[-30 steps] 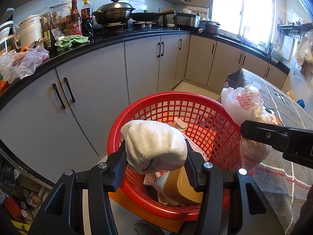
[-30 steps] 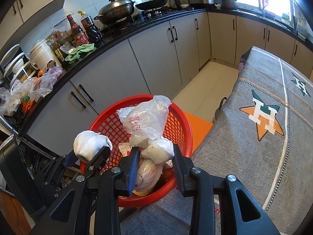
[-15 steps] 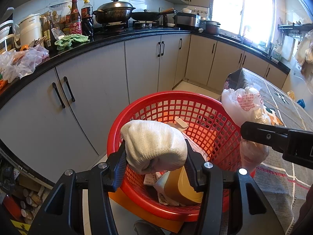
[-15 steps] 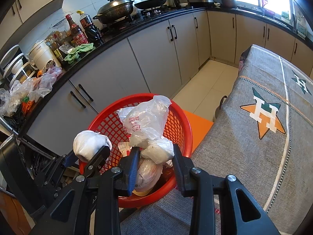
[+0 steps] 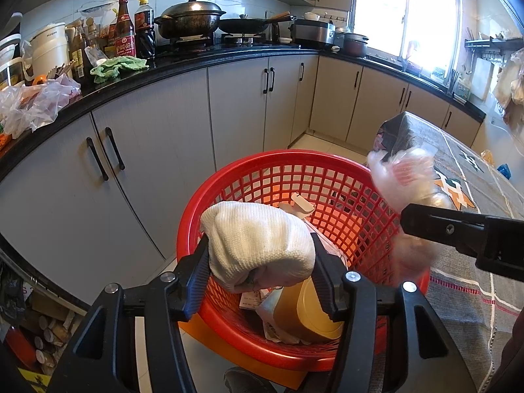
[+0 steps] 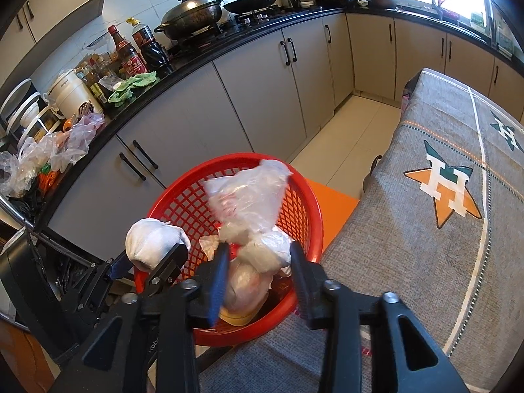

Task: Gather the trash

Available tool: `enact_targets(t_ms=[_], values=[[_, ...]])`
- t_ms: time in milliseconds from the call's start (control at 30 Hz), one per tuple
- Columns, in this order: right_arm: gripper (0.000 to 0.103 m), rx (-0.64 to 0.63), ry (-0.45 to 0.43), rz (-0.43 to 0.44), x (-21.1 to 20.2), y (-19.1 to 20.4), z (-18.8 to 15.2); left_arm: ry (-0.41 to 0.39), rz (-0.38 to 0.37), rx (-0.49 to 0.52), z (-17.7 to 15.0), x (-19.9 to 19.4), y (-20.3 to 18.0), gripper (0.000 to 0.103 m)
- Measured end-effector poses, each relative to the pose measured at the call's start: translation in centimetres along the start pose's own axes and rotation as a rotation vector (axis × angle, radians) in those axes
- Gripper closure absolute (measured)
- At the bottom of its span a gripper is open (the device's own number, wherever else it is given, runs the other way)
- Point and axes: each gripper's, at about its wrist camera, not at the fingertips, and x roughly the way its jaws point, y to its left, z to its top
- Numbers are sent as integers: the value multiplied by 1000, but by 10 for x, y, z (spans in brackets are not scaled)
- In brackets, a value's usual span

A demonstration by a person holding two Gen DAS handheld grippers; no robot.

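Observation:
A red mesh basket stands on an orange stool beside the table. It holds a yellow container and paper scraps. My left gripper is shut on a white balled-up cloth over the basket's near rim; the cloth also shows in the right wrist view. My right gripper has its jaws spread wider than the knotted clear plastic bag between them, over the basket's right side. The bag looks blurred in the left wrist view.
A table with a grey patterned cloth lies right of the basket. Grey cabinets under a black counter run along the left and back, with bottles, a wok and plastic bags on top. Tiled floor lies beyond.
My right gripper's jaws have opened wider and the plastic bag now blurs and sags between them. The left gripper still holds the cloth in the same place.

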Motion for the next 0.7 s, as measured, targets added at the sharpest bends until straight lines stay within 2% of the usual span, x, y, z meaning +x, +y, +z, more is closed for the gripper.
enact_targets(t_ms=[33, 367, 567, 600, 700], values=[[53, 1, -3, 2, 0, 0, 0, 1, 1, 0, 0, 0, 0, 47], [52, 5, -17, 0, -4, -1, 0, -9, 14, -4, 1, -2, 0, 37], [52, 8, -23, -3, -7, -4, 1, -18, 27, -4, 1, -4, 0, 23], [51, 8, -25, -5, -7, -4, 2, -21, 33, -6, 2, -4, 0, 18], [42, 6, -33, -14, -9, -4, 2, -25, 47, -18, 3, -4, 4, 15]])
